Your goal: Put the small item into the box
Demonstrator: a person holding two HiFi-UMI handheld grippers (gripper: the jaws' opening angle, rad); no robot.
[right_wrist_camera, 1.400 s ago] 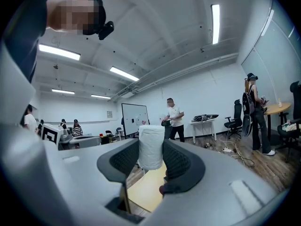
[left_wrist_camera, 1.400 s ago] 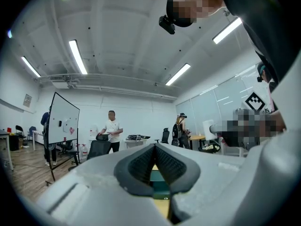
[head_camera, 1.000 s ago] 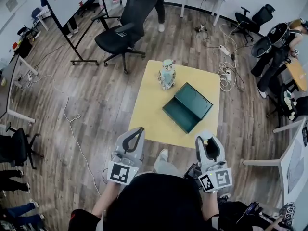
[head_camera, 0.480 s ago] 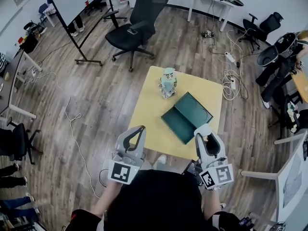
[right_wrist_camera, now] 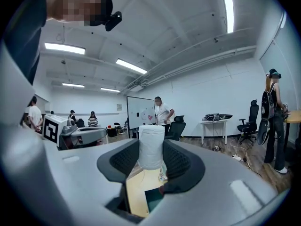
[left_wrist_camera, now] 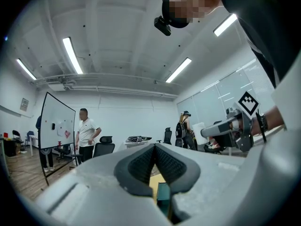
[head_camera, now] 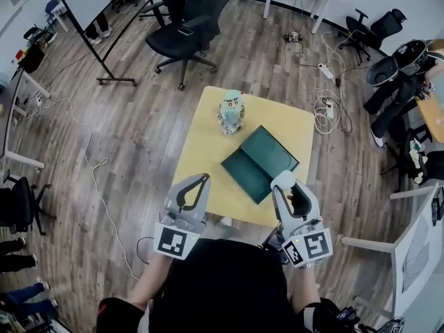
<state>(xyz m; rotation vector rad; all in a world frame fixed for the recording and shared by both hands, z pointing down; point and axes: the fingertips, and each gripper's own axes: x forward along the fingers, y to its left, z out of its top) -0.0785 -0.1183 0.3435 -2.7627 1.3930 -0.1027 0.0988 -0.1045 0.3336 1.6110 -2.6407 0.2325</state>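
An open dark green box (head_camera: 260, 161) lies on the small yellow table (head_camera: 201, 151), its lid flat toward the near left. My right gripper (head_camera: 284, 184) hangs over the table's near edge, just short of the box, and is shut on a small white cylindrical item (head_camera: 282, 180). In the right gripper view the white item (right_wrist_camera: 150, 147) stands upright between the pads, with the box (right_wrist_camera: 153, 199) below. My left gripper (head_camera: 197, 181) is at the table's near left edge, jaws together and empty; its tips (left_wrist_camera: 154, 147) meet in the left gripper view.
A pale teal toy figure (head_camera: 231, 112) stands at the table's far side. A black office chair (head_camera: 184, 30) and a whiteboard stand (head_camera: 90, 19) are beyond it. Cables and a power strip (head_camera: 325, 106) lie on the floor at right, near a seated person (head_camera: 399, 82).
Both grippers have come forward toward the table; the right one with the white item now reaches the table's near edge by the box. The head view has shifted slightly.
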